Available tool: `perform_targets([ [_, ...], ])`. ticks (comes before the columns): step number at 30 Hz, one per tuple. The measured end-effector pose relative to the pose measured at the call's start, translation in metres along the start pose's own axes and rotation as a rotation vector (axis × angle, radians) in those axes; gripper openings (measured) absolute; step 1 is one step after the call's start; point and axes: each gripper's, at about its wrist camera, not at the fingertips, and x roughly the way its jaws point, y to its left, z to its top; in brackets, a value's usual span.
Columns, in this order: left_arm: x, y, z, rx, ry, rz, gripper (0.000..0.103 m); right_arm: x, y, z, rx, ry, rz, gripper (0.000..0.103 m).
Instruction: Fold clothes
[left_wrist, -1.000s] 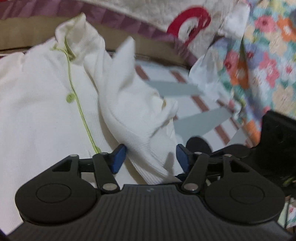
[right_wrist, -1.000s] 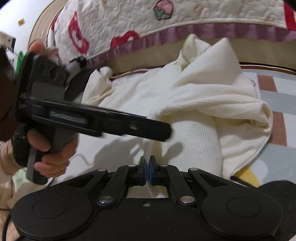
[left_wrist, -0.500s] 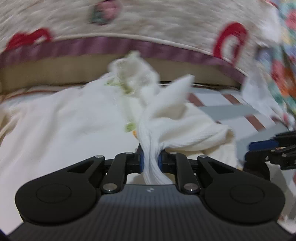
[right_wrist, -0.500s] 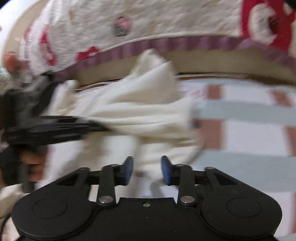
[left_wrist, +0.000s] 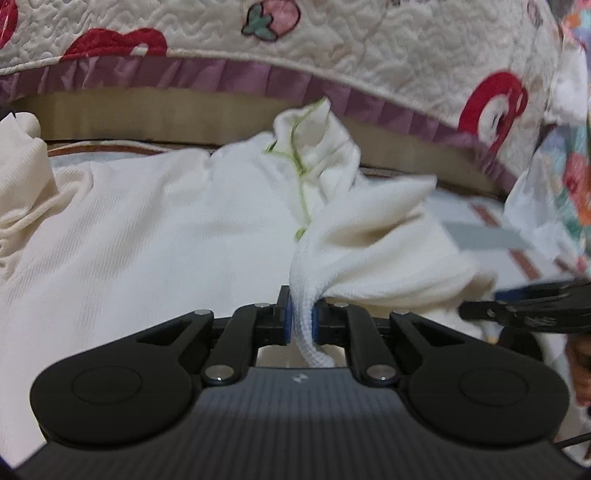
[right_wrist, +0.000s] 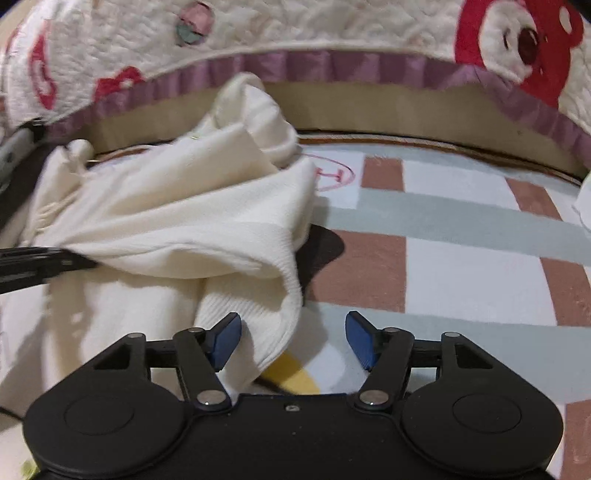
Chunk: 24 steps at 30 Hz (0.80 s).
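Note:
A cream-white knit garment (left_wrist: 155, 236) with green stitching lies crumpled on a checked mat. My left gripper (left_wrist: 301, 321) is shut on a ribbed fold of it, which is bunched between the blue pads and pulled taut. In the right wrist view the same garment (right_wrist: 177, 206) fills the left half. My right gripper (right_wrist: 291, 339) stands open, and a ribbed edge of the cloth lies just inside its left fingertip (right_wrist: 225, 338), not pinched. The left gripper (right_wrist: 40, 262) shows at that view's left edge, holding the cloth. The right gripper (left_wrist: 524, 310) shows at the right of the left wrist view.
A quilted cover (left_wrist: 332, 48) with red prints and a purple frill (right_wrist: 295, 66) hangs along the back. The checked mat (right_wrist: 461, 258) lies bare to the right. Floral fabric (left_wrist: 576, 173) hangs at the far right. Something yellow (right_wrist: 295, 378) peeks from under the cloth.
My left gripper went from open to shut on the ribbed fold and swung left. My right gripper let go of the cloth, opened and shifted right.

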Motion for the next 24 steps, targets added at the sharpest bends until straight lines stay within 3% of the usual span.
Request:
perform_targets([
  [1, -0.003, -0.005, 0.005, 0.011, -0.019, -0.016, 0.008, 0.000, -0.004, 0.003, 0.018, -0.009, 0.002, 0.005],
  [5, -0.005, -0.045, 0.025, 0.137, -0.089, -0.148, 0.010, -0.044, -0.029, 0.035, 0.028, -0.166, -0.138, 0.001],
  [9, 0.025, -0.092, 0.037, 0.156, -0.006, -0.255, 0.022, -0.126, -0.041, 0.072, -0.111, -0.421, -0.415, 0.001],
  [11, 0.039, -0.118, 0.033, 0.198, 0.017, -0.276, 0.035, -0.126, -0.059, 0.058, -0.128, -0.366, -0.492, 0.002],
  [17, 0.066, -0.142, 0.003, 0.244, 0.185, -0.261, 0.038, -0.116, -0.115, 0.012, -0.160, -0.159, -0.702, 0.008],
  [20, 0.068, -0.139, -0.010, 0.300, 0.222, -0.234, 0.038, -0.103, -0.185, -0.038, 0.197, 0.002, -0.630, 0.011],
  [21, 0.068, -0.138, -0.012, 0.312, 0.227, -0.231, 0.038, -0.107, -0.200, -0.051, 0.308, -0.002, -0.589, 0.023],
  [24, 0.065, -0.135, -0.020, 0.339, 0.234, -0.230, 0.040, -0.122, -0.241, -0.089, 0.629, -0.036, -0.458, 0.040],
])
